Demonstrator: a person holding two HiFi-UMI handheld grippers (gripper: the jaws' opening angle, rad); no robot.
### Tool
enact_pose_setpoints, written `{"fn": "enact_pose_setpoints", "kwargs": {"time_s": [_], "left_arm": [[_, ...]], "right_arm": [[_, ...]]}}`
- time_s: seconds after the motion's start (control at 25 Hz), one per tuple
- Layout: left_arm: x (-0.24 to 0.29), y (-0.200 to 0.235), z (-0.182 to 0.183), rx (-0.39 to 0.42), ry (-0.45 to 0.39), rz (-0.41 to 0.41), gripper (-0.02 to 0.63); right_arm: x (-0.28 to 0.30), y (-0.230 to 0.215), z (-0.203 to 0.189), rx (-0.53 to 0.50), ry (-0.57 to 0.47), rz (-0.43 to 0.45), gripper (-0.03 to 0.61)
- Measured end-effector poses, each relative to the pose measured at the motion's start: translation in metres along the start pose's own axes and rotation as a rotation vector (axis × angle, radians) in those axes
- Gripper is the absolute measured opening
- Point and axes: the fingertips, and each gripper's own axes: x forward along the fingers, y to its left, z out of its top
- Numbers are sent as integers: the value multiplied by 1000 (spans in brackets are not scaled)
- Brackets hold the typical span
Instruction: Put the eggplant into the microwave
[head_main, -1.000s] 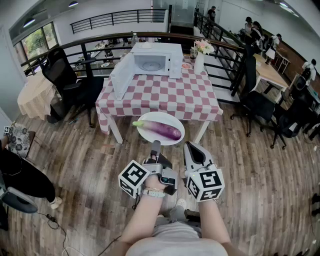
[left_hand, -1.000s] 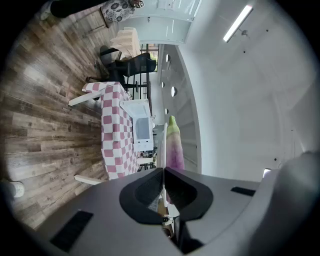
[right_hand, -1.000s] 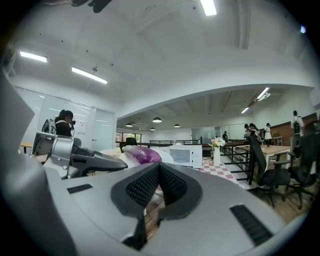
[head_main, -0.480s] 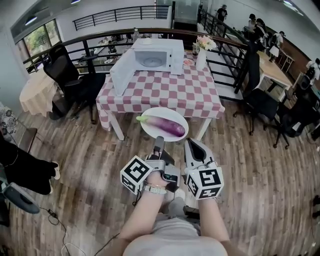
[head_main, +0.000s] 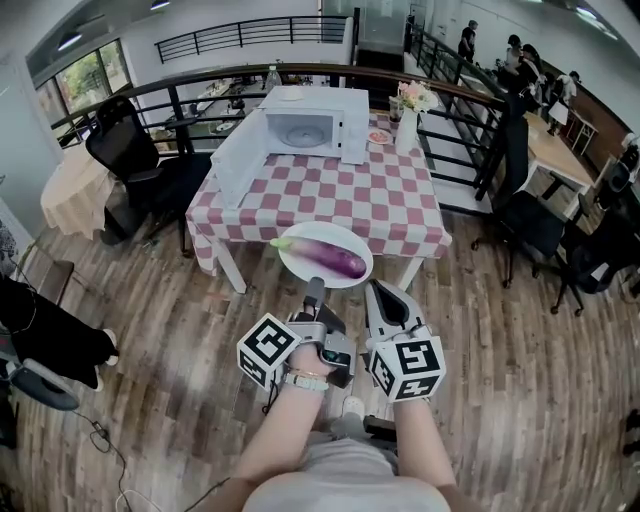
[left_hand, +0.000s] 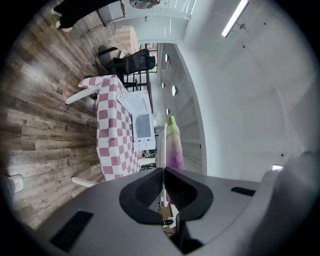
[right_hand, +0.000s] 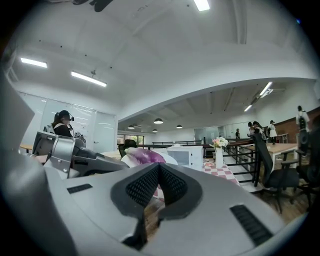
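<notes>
**Eggplant on a carried plate, short of the table**

The left gripper (head_main: 315, 291) is clamped on the near rim of a white plate (head_main: 300, 268). The left gripper view shows that rim edge-on between the pads. The right gripper (head_main: 381, 291) has its jaws together on nothing, just beside the plate's right edge.

The eggplant (head_main: 328, 257) lies loose across the plate, green stem end to the left. Beyond it stands the table (head_main: 340, 195), with the microwave (head_main: 315, 125) at its far end, door open.

The eggplant looks glossy, firm and fairly light. Being round and smooth, it would likely roll if the plate tips, so the one-sided hold needs to stay level. For a direct grip, the thick middle, taken across its width, seems safer than the tapering stem end.
</notes>
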Motion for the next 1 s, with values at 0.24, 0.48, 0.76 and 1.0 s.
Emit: {"fn": "enact_pose_setpoints", "kwargs": {"time_s": [0.24, 0.48, 0.76, 1.0], "left_arm": [[39, 9, -7, -15, -22, 31, 14], [71, 17, -8, -26, -56, 72, 14], [106, 22, -11, -45, -108, 80, 14], [124, 27, -13, -56, -140, 77, 14]], "right_arm": [[27, -36, 0, 8, 6, 29, 25], [52, -63, 0, 6, 20, 68, 25], [76, -94, -4, -5, 42, 110, 25], [87, -117, -12, 1, 49, 131, 25]]}}
